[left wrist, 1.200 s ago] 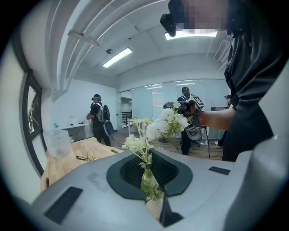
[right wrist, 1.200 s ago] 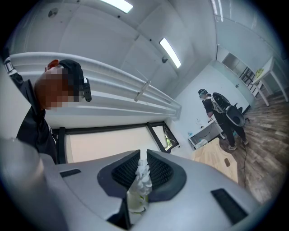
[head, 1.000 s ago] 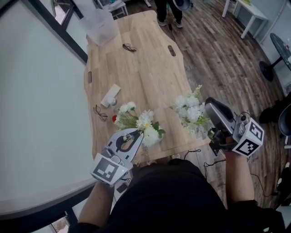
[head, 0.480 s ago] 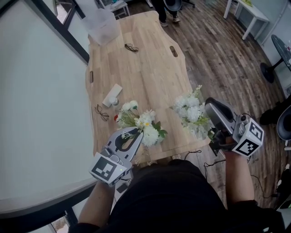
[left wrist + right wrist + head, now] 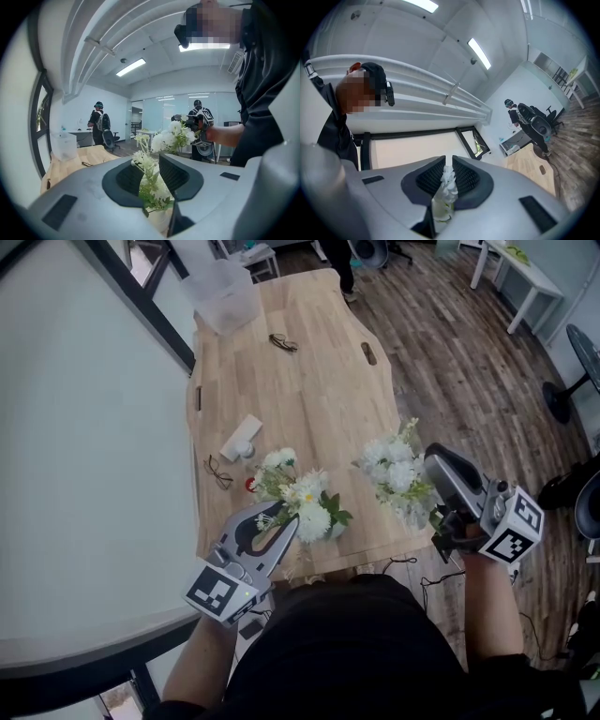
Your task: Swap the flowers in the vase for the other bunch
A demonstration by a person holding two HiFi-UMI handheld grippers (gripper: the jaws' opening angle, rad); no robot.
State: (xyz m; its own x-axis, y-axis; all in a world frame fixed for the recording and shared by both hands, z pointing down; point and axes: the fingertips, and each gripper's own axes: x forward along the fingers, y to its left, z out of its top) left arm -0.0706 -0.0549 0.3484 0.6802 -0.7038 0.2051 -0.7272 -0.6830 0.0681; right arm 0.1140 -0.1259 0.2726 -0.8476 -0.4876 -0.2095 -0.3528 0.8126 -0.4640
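A pale vase (image 5: 330,531) with white flowers (image 5: 305,502) stands near the front edge of the wooden table (image 5: 309,381). My left gripper (image 5: 289,521) reaches in from the lower left, its jaws set on either side of the vase. In the left gripper view the vase (image 5: 161,220) and its flowers (image 5: 145,161) fill the gap of that gripper (image 5: 151,161). My right gripper (image 5: 433,465) hovers off the table's right edge, shut on the stems of the other white bunch (image 5: 396,470). That bunch (image 5: 448,180) shows pinched in the narrow gap of the right gripper (image 5: 446,171).
On the table lie two pairs of glasses (image 5: 283,343) (image 5: 220,472), a small white box (image 5: 242,435) and a clear plastic tub (image 5: 225,292) at the far end. A window wall runs along the left. A white side table (image 5: 520,268) and a black chair base (image 5: 562,399) stand on the floor at right.
The head view has shifted a little, so the table sits slightly further right. Both grippers keep their places and their holds.
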